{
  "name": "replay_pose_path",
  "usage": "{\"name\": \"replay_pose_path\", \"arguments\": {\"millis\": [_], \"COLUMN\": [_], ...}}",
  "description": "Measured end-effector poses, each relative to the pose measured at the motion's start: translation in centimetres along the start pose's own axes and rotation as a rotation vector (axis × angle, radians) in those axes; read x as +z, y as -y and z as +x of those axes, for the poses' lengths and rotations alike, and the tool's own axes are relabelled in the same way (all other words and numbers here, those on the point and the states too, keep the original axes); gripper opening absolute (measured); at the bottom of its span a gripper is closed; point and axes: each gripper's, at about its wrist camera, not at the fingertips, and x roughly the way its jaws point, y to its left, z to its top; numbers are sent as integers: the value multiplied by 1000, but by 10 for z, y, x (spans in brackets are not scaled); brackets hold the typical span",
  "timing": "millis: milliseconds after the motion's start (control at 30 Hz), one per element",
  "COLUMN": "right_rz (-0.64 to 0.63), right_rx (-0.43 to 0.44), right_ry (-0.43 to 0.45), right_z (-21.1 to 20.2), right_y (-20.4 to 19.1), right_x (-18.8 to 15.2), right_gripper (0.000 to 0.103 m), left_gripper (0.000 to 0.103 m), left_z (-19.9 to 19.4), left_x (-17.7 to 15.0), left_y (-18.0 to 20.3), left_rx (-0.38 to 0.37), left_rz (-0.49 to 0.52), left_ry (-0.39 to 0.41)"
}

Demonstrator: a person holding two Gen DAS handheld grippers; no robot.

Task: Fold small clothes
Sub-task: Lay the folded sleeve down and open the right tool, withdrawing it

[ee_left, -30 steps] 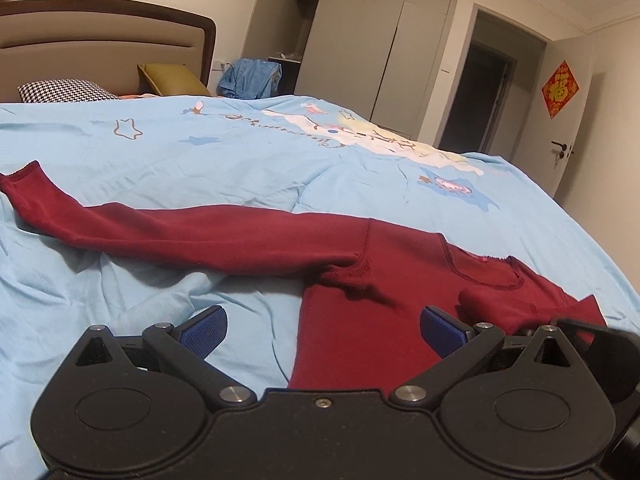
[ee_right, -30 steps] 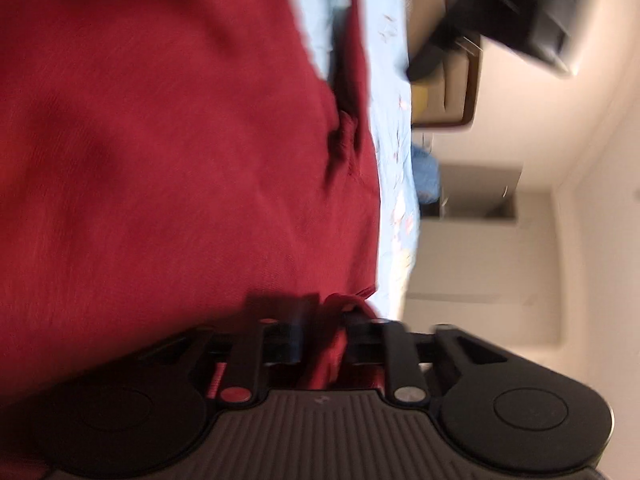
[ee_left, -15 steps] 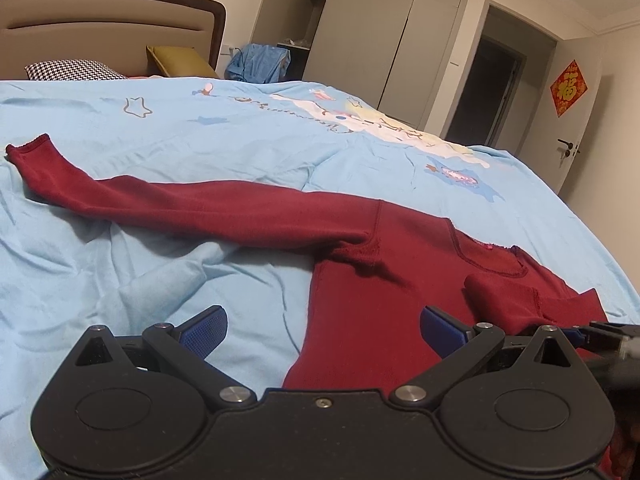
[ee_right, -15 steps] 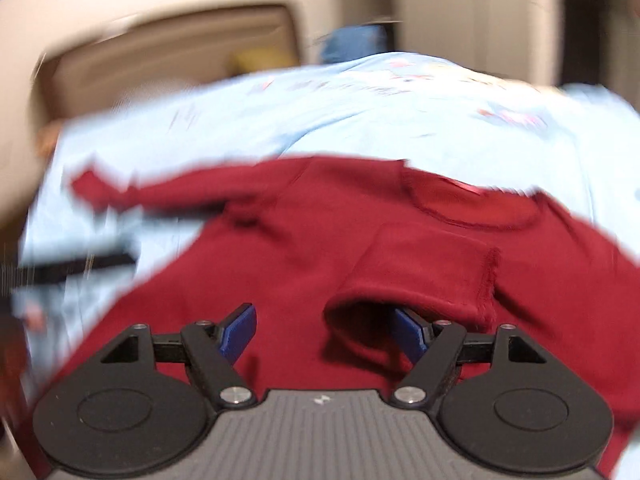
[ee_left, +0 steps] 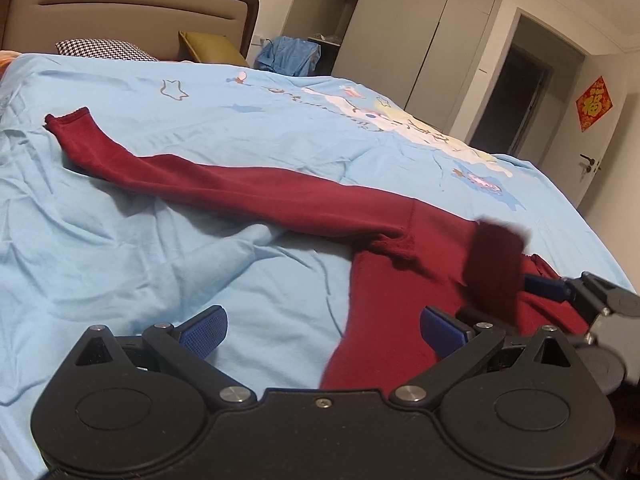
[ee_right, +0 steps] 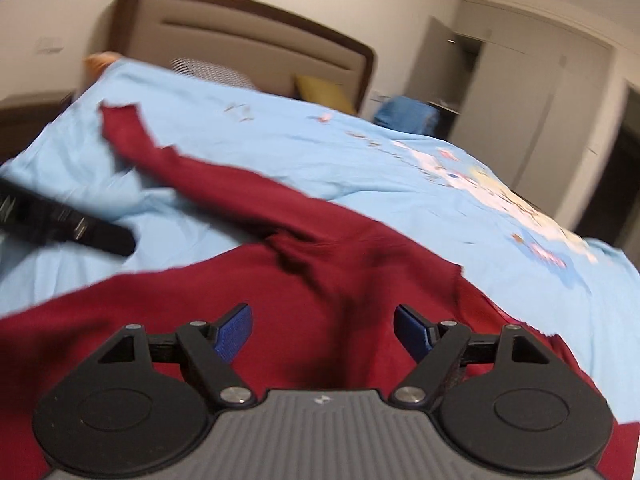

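A dark red sweater (ee_left: 400,292) lies flat on the light blue bedsheet (ee_left: 160,248). Its one long sleeve (ee_left: 224,184) stretches left, ending in a cuff (ee_left: 68,120). The other sleeve (ee_left: 496,264) is folded in over the chest and looks raised and blurred. My left gripper (ee_left: 322,330) hovers open over the sweater's left edge and the sheet, holding nothing. My right gripper (ee_right: 324,334) is open above the sweater body (ee_right: 200,300), with a dark fold of red fabric (ee_right: 340,312) lying between its fingers, not clamped. The right gripper (ee_left: 560,292) also shows beside the folded sleeve.
A padded headboard (ee_left: 120,12) with a houndstooth pillow (ee_left: 104,50) and a mustard pillow (ee_left: 208,46) stands at the far end. A blue garment (ee_left: 288,56) hangs by the wardrobe (ee_left: 416,28). The bed's right edge drops off toward a door (ee_left: 608,136).
A second ago my right gripper was shut on red fabric; it has opened and swung round over the sweater body. The folded sleeve has shifted. My left gripper stayed open and moved in slightly.
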Motion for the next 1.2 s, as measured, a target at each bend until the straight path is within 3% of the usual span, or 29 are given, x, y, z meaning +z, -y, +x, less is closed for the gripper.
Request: {"name": "replay_pose_path", "arguments": {"millis": [133, 300, 500, 633, 833, 933, 1000, 1067, 1200], "right_rz": [19, 142, 432, 603, 795, 836, 855, 862, 871], "right_rx": [-36, -212, -479, -516, -477, -463, -449, -473, -512], "right_ry": [4, 21, -27, -41, -41, -58, -51, -41, -32], "right_z": [-22, -68, -92, -91, -76, -67, -68, -68, -79], "right_y": [9, 62, 145, 189, 224, 227, 228, 226, 226], "right_x": [-16, -48, -87, -114, -143, -154, -160, -157, -156], "right_gripper": [86, 99, 102, 101, 82, 55, 24, 12, 8], "left_gripper": [102, 102, 102, 102, 103, 103, 103, 103, 103], "left_z": [-1, 18, 63, 92, 114, 116, 115, 113, 109], "left_x": [3, 4, 11, 8, -9, -12, -14, -16, -17], "left_y": [1, 23, 68, 80, 77, 80, 81, 79, 73], "left_rx": [7, -39, -60, -52, -22, -6, -2, -8, -39], "left_rz": [15, 69, 176, 194, 211, 234, 244, 245, 222], "left_ry": [16, 14, 67, 51, -8, -13, -6, 1, 17]}}
